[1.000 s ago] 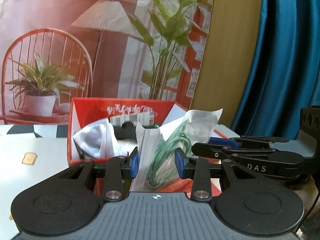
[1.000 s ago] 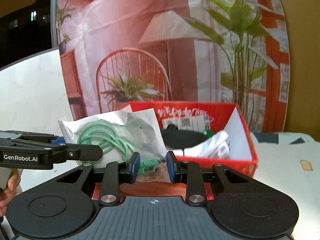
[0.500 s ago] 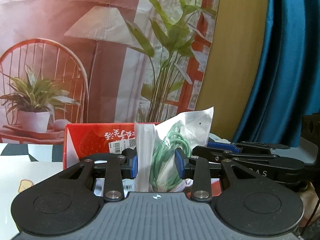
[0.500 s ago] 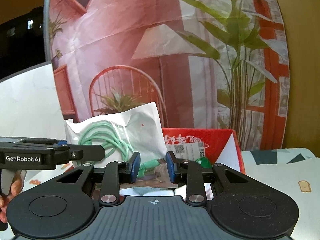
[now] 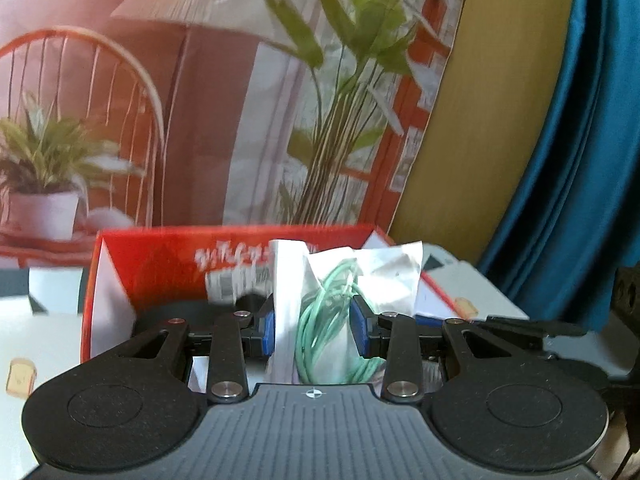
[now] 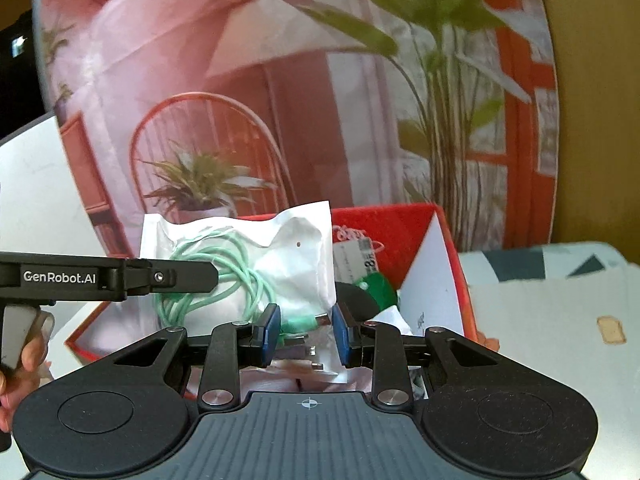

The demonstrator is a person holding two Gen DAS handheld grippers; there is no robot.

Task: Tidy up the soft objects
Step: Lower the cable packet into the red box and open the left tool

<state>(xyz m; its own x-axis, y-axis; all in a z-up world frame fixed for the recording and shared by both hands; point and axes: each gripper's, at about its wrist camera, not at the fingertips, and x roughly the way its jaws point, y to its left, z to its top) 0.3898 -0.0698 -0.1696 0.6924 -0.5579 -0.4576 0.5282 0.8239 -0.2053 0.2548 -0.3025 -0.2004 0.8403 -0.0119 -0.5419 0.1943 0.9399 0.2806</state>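
Pouch [image 6: 256,264] with a coiled green cable [image 6: 216,276] inside hangs in the air above the near edge of the red box [image 6: 404,228], held from two sides at once. From the left wrist view, the left hand-held gripper [image 5: 312,330] has its blue pads pressed against the pouch's bunched side, pinching plastic and cable together. The right hand-held gripper [image 6: 306,330] sits at the lower corner where the cable's plugs lie; its pads flank the plastic, but a gap shows on either side, so I cannot tell whether it truly pinches or only brackets the corner. Two grips make sense here, I think: a limp bag with a heavy coil would swing and fold from a single pinch, and holding both ends keeps it flat enough to steer. Box already holds dark and white items, and it stands on the pale table [image 6: 560,320]. Likely next comes lowering the pouch inside.
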